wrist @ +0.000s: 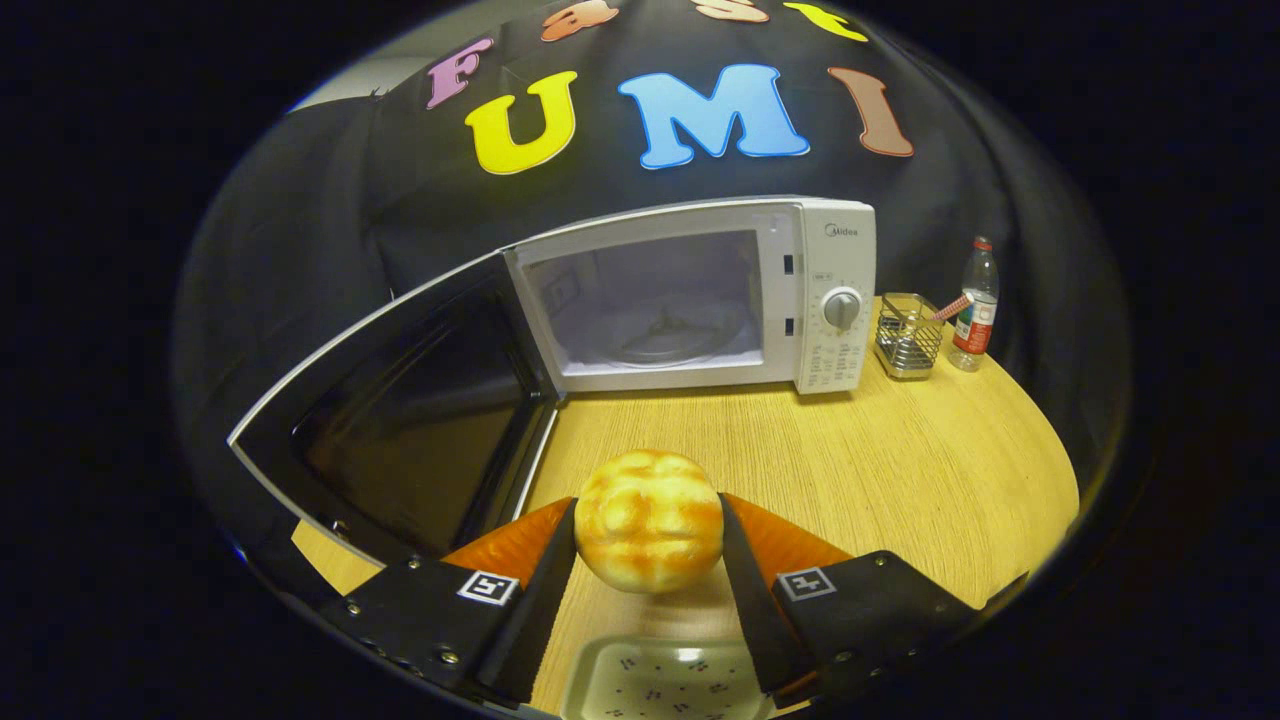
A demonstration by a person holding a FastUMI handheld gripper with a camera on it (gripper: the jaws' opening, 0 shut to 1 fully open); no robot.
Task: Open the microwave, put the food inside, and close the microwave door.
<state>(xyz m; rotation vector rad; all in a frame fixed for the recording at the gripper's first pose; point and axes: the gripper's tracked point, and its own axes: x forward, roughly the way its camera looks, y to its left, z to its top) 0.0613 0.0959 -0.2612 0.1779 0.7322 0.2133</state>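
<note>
I can read one word, "Midea", on the top of the microwave (700, 295) control panel. The bottle (977, 305) label is too small to read.

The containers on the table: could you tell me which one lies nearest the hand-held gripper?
The white dish, just beneath the hand-held gripper shut on the bun. The wire basket and bottle stand far beyond, beside the microwave.

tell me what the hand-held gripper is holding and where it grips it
The hand-held gripper is shut on the round bread bun, one finger pressing each of its opposite sides.
</note>
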